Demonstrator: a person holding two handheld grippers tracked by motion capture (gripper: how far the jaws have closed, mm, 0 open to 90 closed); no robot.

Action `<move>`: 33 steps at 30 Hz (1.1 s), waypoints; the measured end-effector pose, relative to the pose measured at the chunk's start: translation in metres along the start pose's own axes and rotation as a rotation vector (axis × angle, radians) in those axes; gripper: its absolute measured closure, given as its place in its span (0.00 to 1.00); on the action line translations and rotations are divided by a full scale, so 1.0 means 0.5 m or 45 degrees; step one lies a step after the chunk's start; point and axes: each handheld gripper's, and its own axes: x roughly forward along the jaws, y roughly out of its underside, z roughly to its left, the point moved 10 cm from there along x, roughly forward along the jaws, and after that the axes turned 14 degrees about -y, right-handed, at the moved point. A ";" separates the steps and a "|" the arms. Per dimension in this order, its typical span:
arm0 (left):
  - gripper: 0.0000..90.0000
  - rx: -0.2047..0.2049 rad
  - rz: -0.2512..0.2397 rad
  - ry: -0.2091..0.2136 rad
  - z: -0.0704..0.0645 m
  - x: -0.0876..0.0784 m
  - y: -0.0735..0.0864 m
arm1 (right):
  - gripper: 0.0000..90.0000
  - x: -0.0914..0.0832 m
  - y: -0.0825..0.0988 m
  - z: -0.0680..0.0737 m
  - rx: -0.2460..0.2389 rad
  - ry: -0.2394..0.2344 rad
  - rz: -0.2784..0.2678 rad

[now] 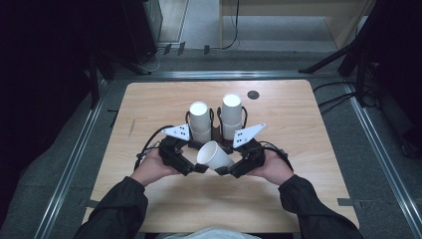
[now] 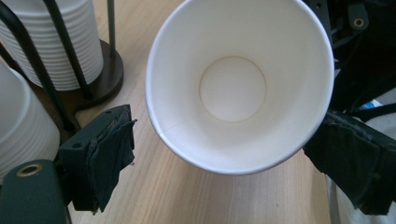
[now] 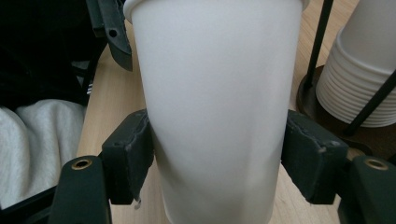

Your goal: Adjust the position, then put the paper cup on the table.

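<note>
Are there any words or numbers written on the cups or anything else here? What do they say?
No words or numbers can be read.
The single paper cup between the tongs is plain white, inside and outside.
The two stacks of cups in the black rack are plain white too.
The grey plates on the tongs have small dark spots, not letters.
The wooden table bears no writing.

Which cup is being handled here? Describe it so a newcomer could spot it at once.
On the wooden table, in front of the two racked cup stacks, the single paper cup sits between both grippers. Unlike the upright stacked ones, it is loose and tipped, its open mouth facing the left gripper.
</note>
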 end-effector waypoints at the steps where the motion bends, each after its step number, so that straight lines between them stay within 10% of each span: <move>1: 0.10 -0.010 -0.008 -0.003 0.001 -0.001 0.000 | 0.34 0.001 -0.002 0.000 -0.004 -0.003 -0.002; 33: 0.15 -0.075 -0.126 0.069 -0.026 0.009 -0.024 | 0.34 0.020 -0.021 0.018 0.000 -0.082 -0.058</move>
